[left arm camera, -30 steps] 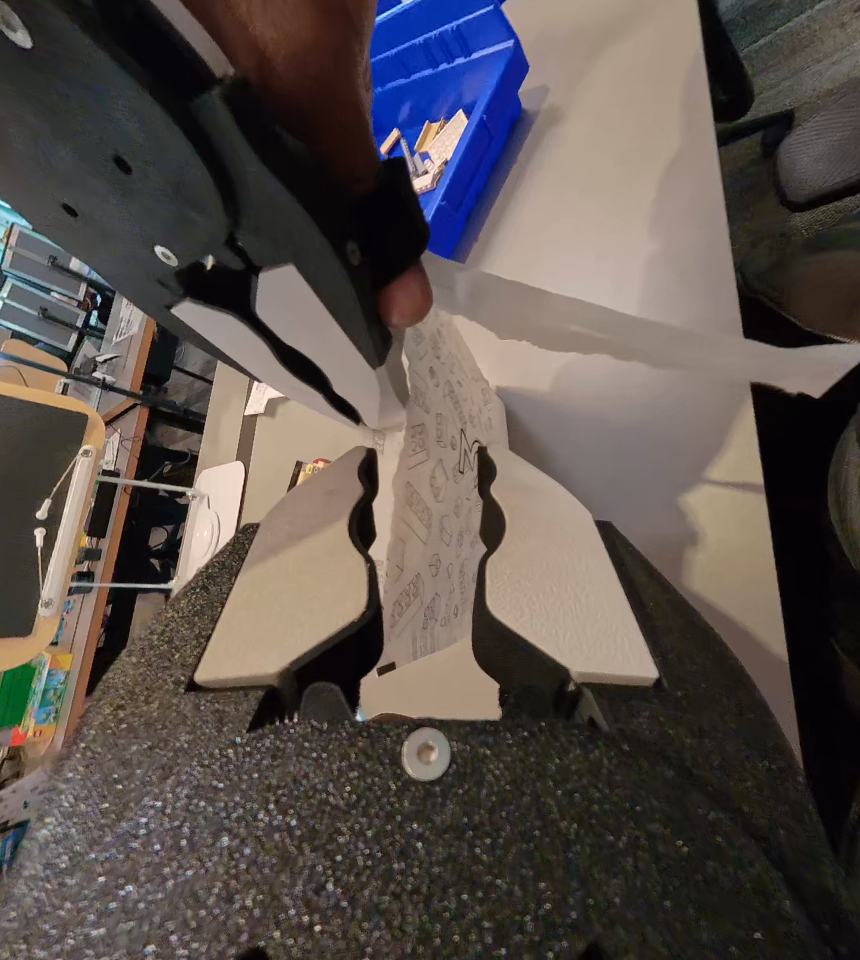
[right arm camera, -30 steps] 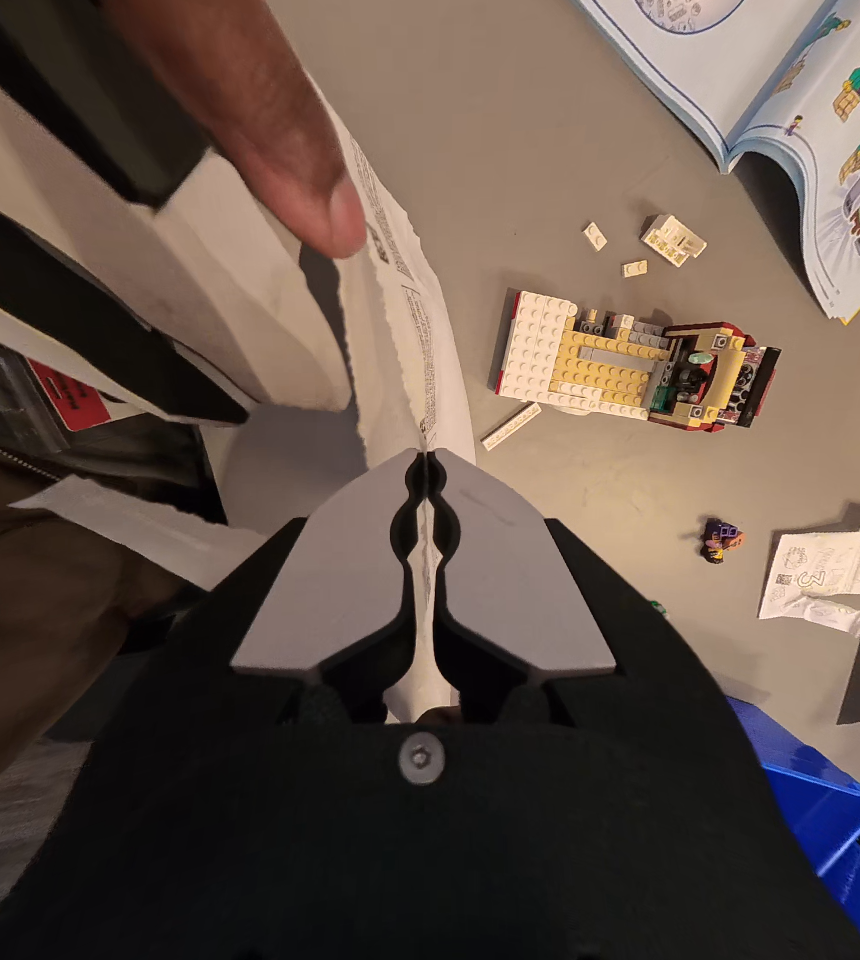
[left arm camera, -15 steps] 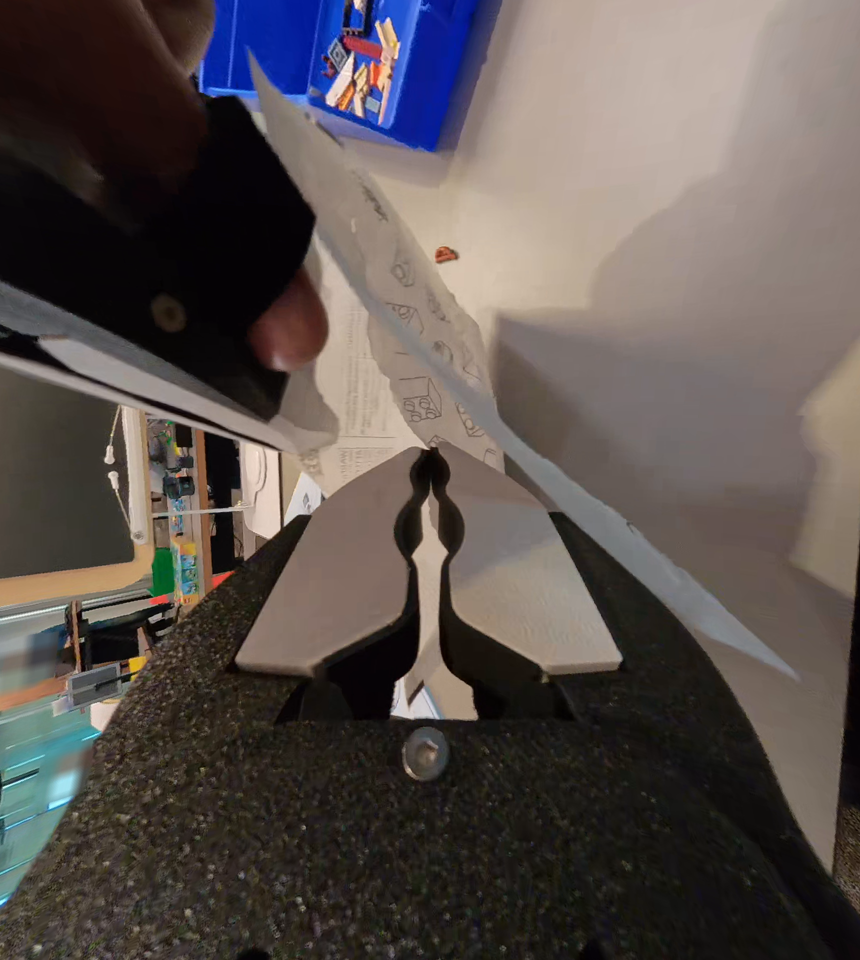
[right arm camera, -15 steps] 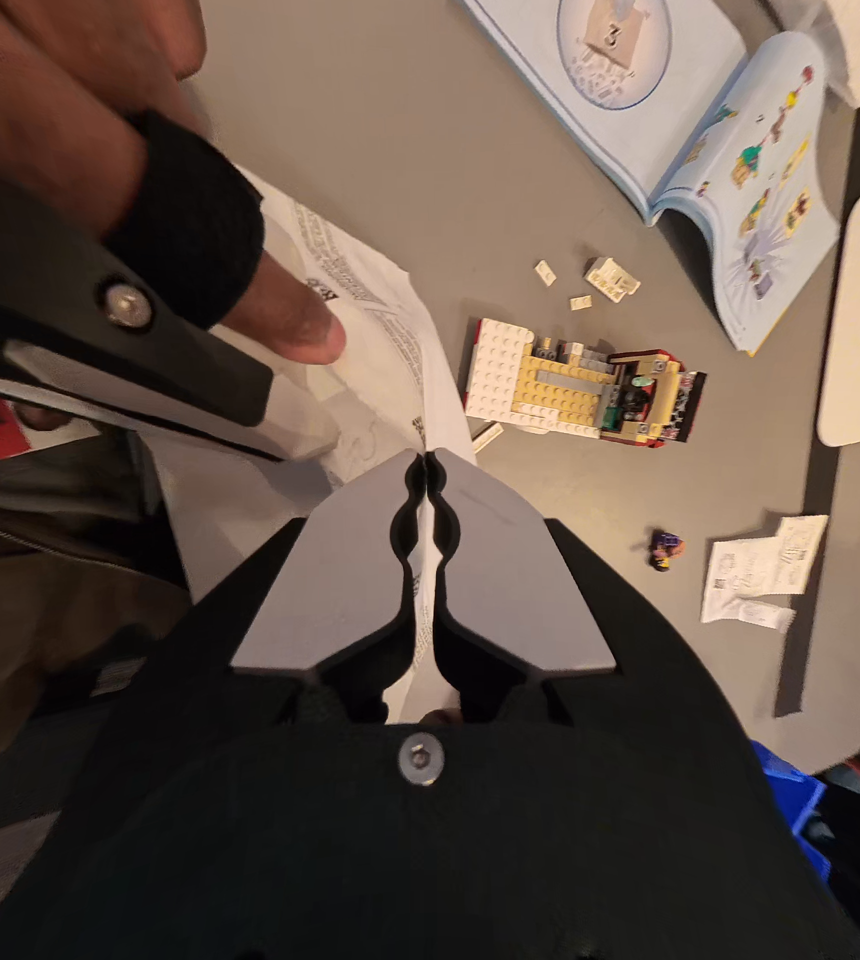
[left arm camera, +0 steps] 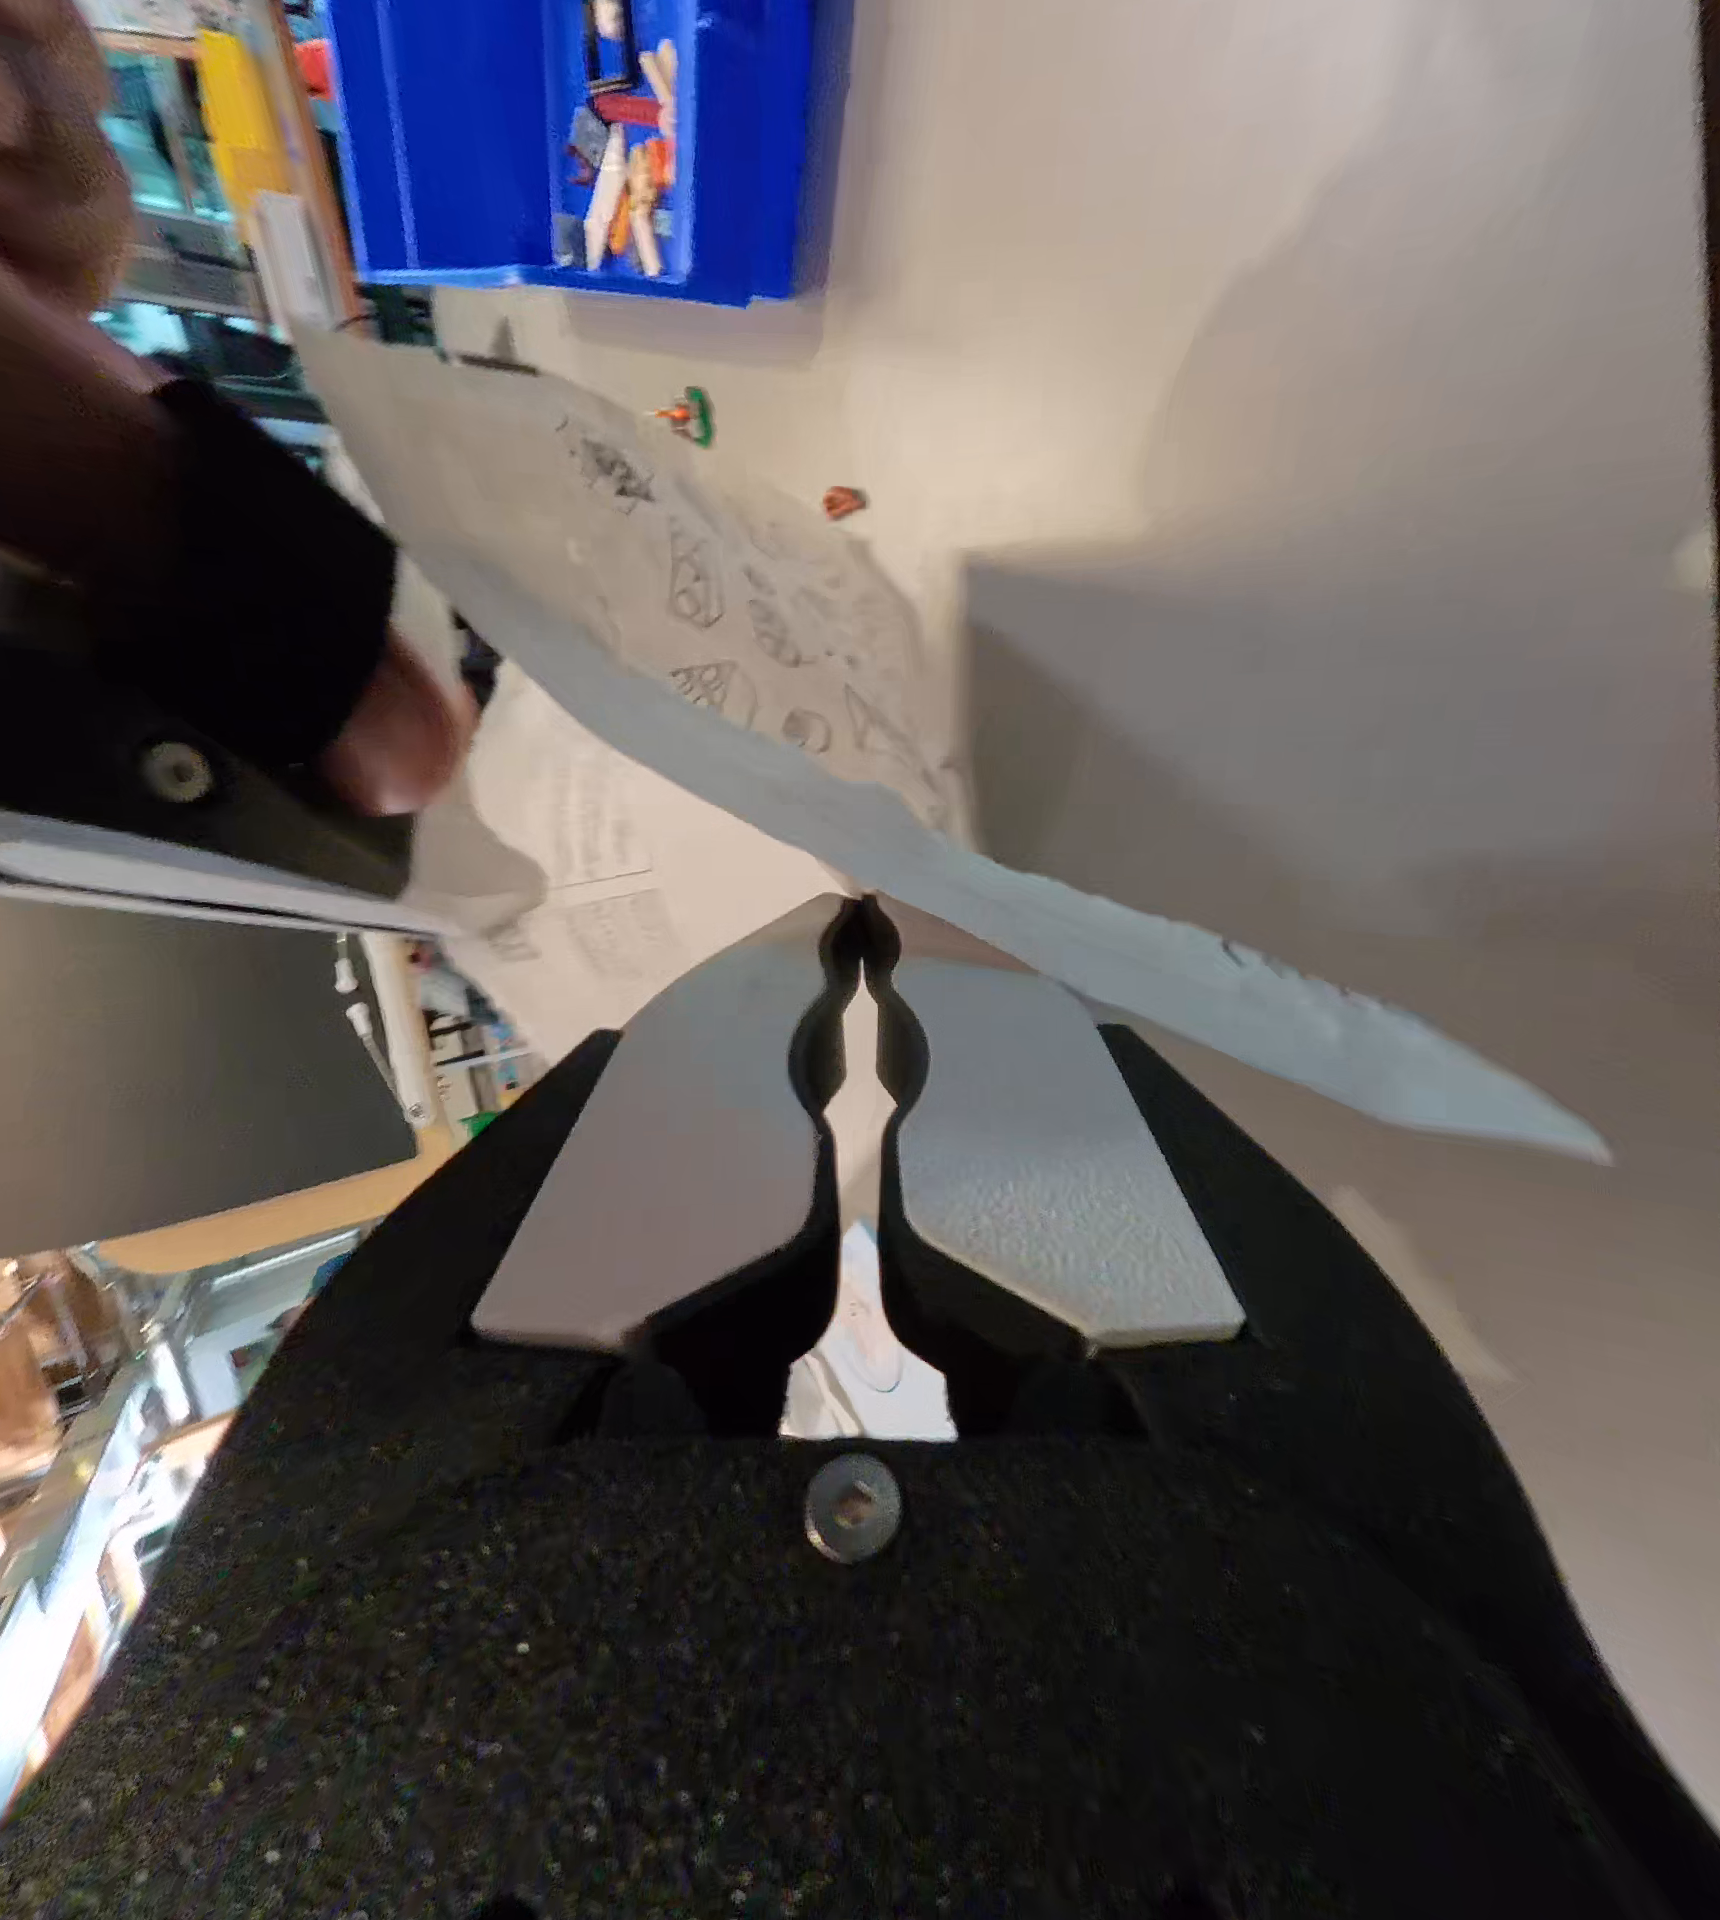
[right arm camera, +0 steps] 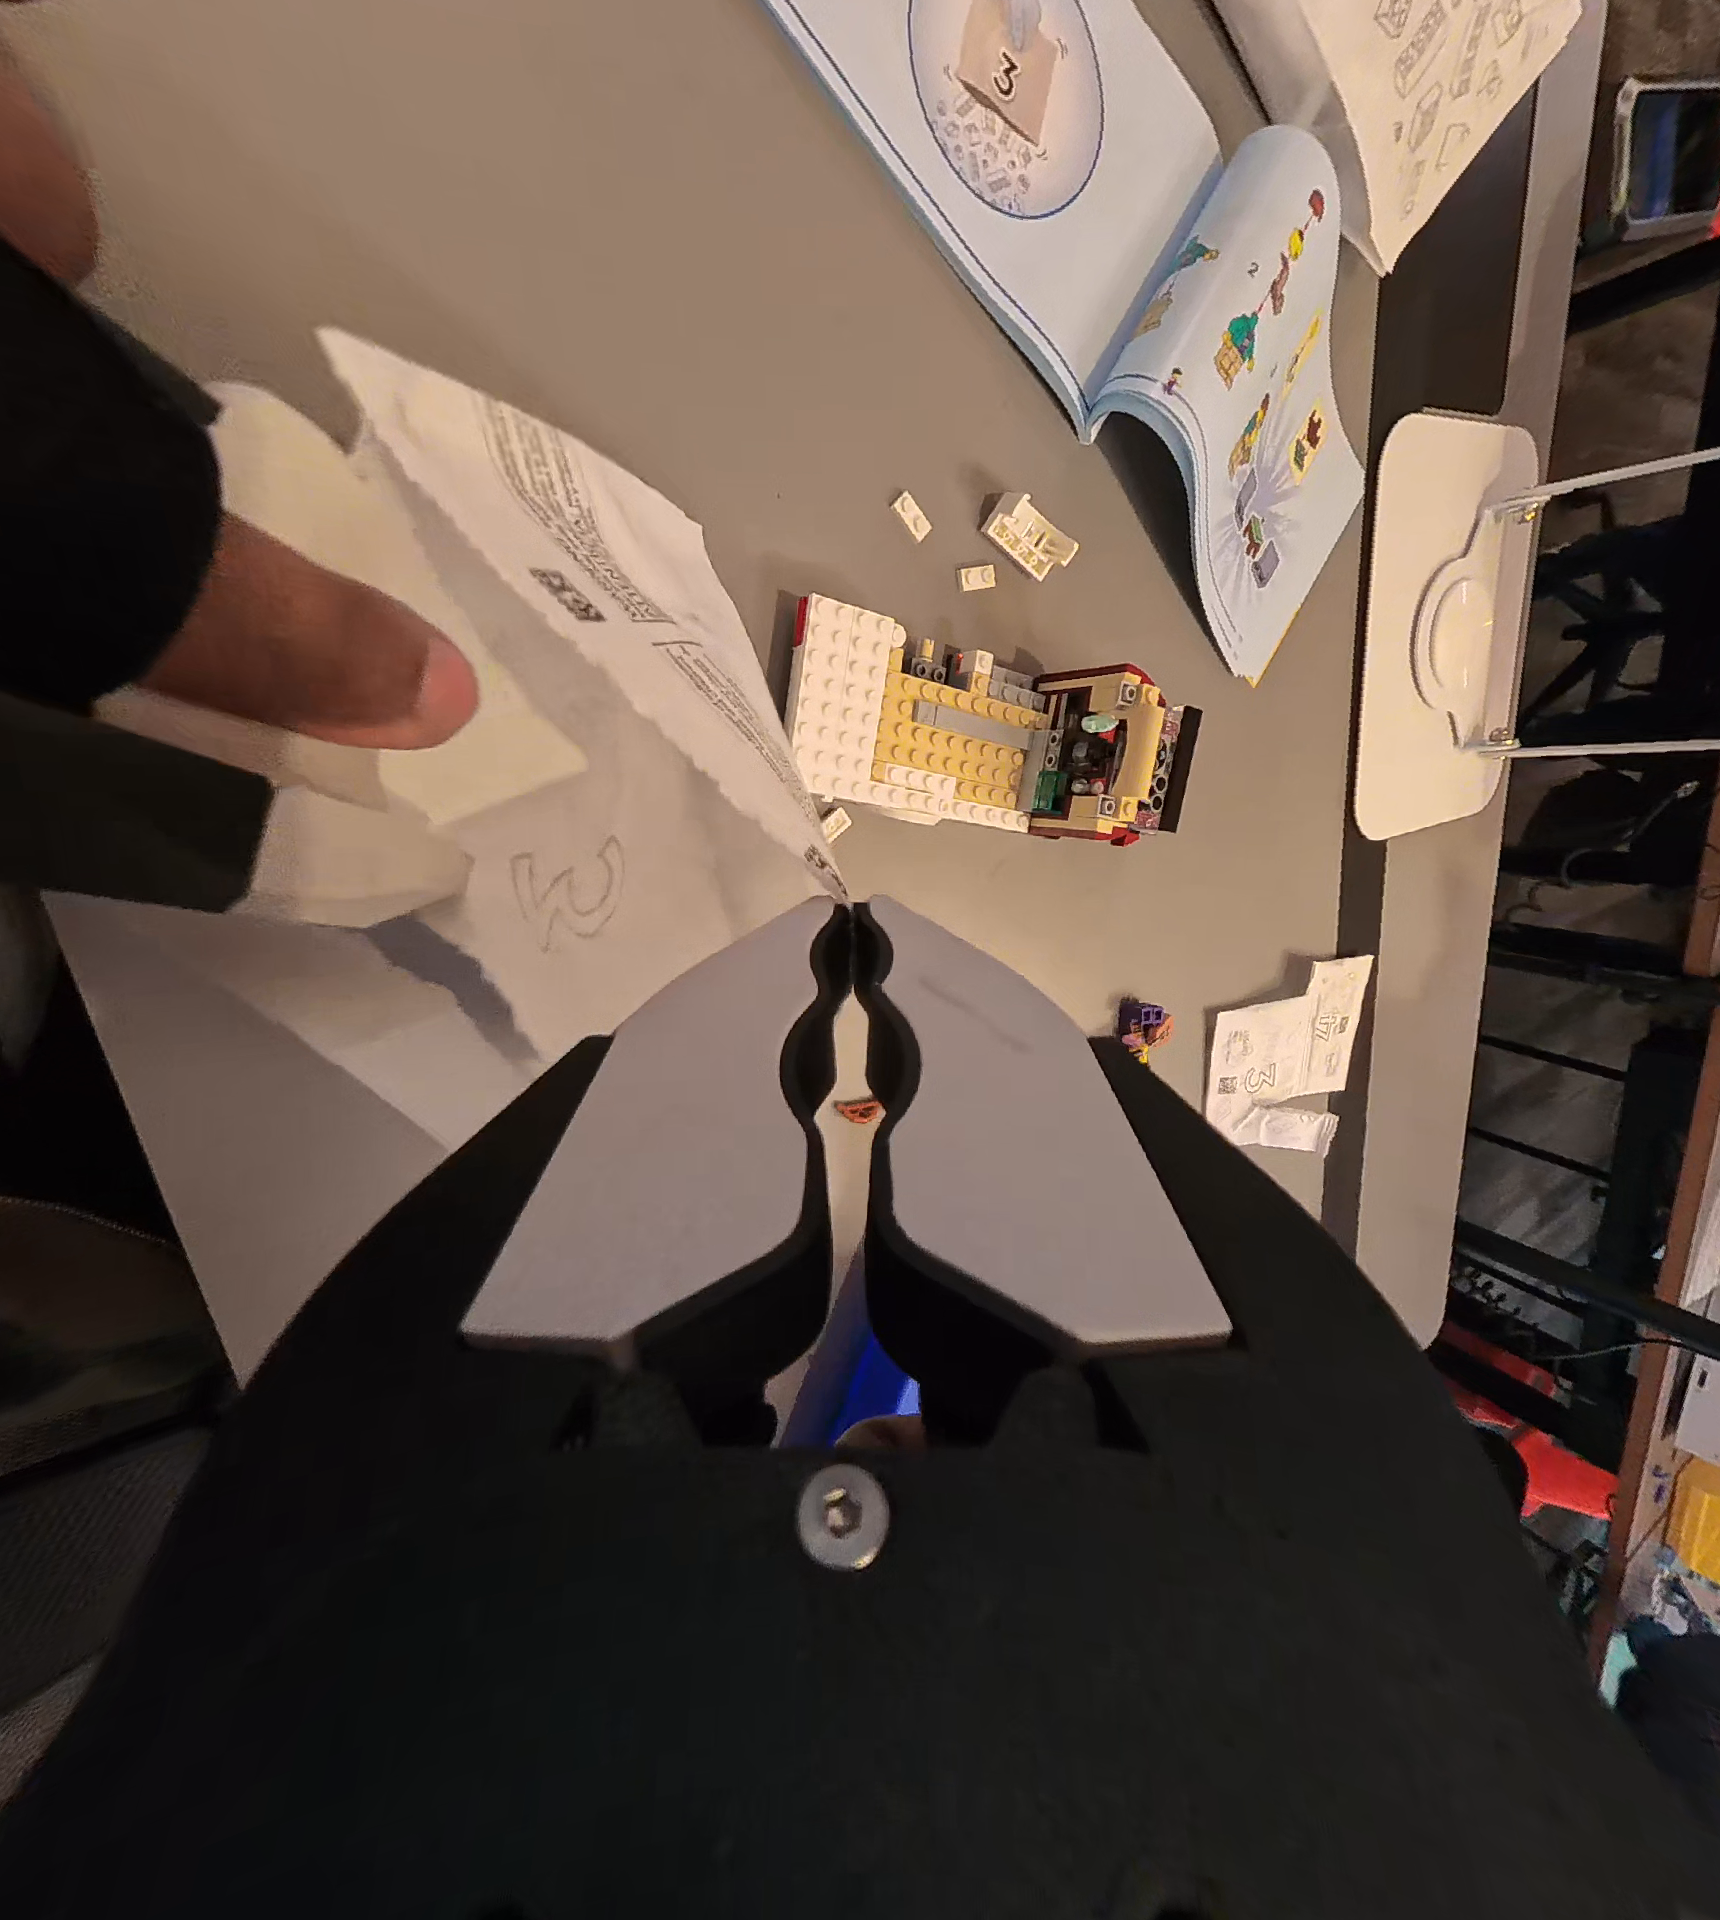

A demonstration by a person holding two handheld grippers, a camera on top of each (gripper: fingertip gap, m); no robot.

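Observation:
A white paper bag (right arm camera: 627, 790) printed with grey brick drawings hangs above the grey table (right arm camera: 627, 260), stretched between both grippers. My right gripper (right arm camera: 851, 916) is shut, and its tips pinch the bag's torn, printed edge. My left gripper (left arm camera: 861, 916) is shut on the other torn edge of the bag (left arm camera: 710, 644), which runs across its tips. In the right wrist view the left gripper's white fingers (right arm camera: 357, 842) clamp the bag at the left, with a person's finger (right arm camera: 316, 675) above them. In the left wrist view the right gripper's fingers (left arm camera: 160, 873) show at the left.
A half-built white, tan and dark red brick vehicle (right arm camera: 981, 727) sits on the table with loose white pieces (right arm camera: 1027, 530) near it. An open instruction booklet (right arm camera: 1095, 208), flat empty bags (right arm camera: 1282, 1049), a white stand base (right arm camera: 1438, 623) and a blue bin (left arm camera: 482, 156) of bricks are around. Some 8 cm of space lies between my two pairs of fingers.
A second ago my left gripper stood open around the bag; its pads then came together on the bag's edge. Both grippers have since swung, and the bag is spread wider between them.

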